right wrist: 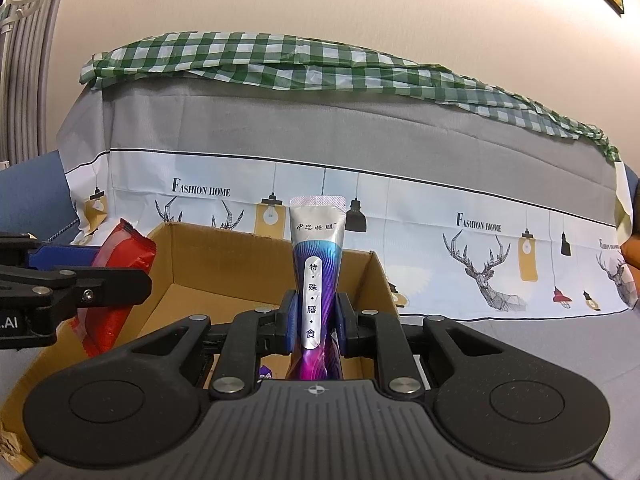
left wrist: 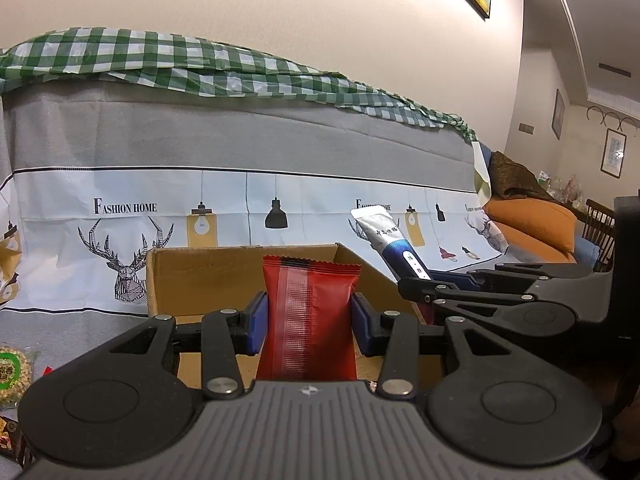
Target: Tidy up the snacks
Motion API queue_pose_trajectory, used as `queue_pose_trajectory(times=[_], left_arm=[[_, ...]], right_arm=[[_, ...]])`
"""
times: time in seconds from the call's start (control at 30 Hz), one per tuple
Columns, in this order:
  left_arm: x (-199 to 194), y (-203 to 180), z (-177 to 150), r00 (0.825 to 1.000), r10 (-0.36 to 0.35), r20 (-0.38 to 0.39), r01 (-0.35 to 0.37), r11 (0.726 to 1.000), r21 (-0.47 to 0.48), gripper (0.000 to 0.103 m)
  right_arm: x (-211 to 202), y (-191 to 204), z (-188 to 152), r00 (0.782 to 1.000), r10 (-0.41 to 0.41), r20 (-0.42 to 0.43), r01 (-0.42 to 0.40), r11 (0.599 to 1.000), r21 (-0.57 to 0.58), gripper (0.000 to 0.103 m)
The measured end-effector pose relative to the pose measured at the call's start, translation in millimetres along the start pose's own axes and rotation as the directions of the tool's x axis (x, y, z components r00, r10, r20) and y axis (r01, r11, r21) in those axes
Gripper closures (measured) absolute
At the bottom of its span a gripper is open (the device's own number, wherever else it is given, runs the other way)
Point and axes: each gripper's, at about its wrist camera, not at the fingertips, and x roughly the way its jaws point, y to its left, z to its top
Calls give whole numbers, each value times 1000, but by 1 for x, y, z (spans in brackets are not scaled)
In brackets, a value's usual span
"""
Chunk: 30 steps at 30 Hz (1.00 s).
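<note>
Over the open brown cardboard box point(right wrist: 256, 280), my left gripper point(left wrist: 310, 316) stands clamped on an upright red foil snack packet point(left wrist: 310, 312), its blue pads pressing the packet's sides, while my right gripper point(right wrist: 316, 316) is closed tight around a slim silver-and-purple snack pouch point(right wrist: 318, 280) printed with Chinese characters, its crimped top pointing up. Both snacks hang just ahead of my tongs, above the box's interior rather than on its floor. To finish this step well, I judge each should be carried past the near rim, lowered until it rests on the bottom, then released one at a time so neither tips out. The far wall of the box rises just beyond the packet, and the right-hand wall stands close beside the pouch, so I have little sideways margin there. The two tongs sit near each other, nearly side by side; free room lies mostly upward and back toward me, with the deer-printed cloth point(right wrist: 480, 248) behind the box.
</note>
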Motion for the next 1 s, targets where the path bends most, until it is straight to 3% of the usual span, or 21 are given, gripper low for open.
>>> queue_pose_trajectory(times=[0.9,0.97,1.0], left_arm=[[1,0,1,1000,-8,4,8,1000,-6,55],[1,0,1,1000,-27,-2,27,1000,-13,54],[3,1,1,999,-46,-19,45,999,-27,47]], right_arm=[[0,0,0,1000,-1,-6,1,1000,-3,83],[2,0,-1,1000,-8,-14,8,1000,-6,80],[3,1,-2,1000,-12,-22,12,1000,-6,72]])
